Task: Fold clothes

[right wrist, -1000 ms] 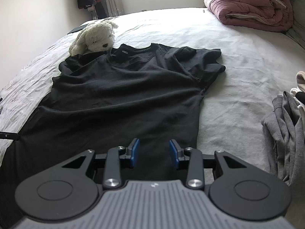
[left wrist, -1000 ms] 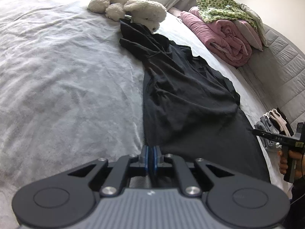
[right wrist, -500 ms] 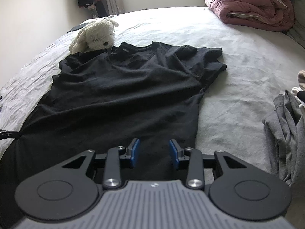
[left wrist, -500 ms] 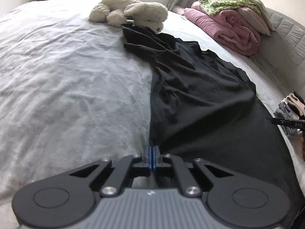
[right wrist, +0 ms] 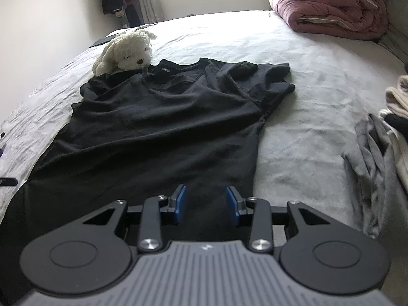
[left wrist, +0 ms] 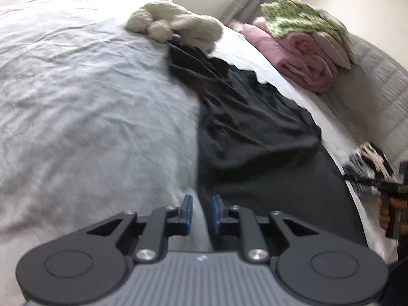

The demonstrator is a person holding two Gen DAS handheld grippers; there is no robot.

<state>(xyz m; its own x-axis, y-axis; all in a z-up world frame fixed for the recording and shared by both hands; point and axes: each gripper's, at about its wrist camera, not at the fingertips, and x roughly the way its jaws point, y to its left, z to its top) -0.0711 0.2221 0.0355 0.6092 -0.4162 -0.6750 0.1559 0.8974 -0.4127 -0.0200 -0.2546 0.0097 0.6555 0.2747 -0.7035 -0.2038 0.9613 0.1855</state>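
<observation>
A black T-shirt (right wrist: pixel 163 127) lies spread flat on the grey bed, collar at the far end, hem towards me. In the left wrist view the same T-shirt (left wrist: pixel 255 137) runs away from the lower middle. My left gripper (left wrist: pixel 201 213) is open at the shirt's near left hem corner, blue pads a little apart, with the shirt's edge just beyond them. My right gripper (right wrist: pixel 206 204) stands open over the hem near the right side, nothing between its pads. The right gripper also shows at the right edge of the left wrist view, held by a hand (left wrist: pixel 385 214).
A white plush toy (right wrist: pixel 125 52) rests on the shirt's far left shoulder. Folded pink bedding (right wrist: pixel 331 12) with a green patterned cloth (left wrist: pixel 301 17) is piled at the headboard. Grey and beige clothes (right wrist: pixel 377 158) lie heaped at the right. Bare grey bedsheet (left wrist: pixel 89 102) stretches left of the shirt.
My left gripper has opened and let go of the shirt's hem corner, and its view has swung and blurred. The right gripper stayed open over the hem.
</observation>
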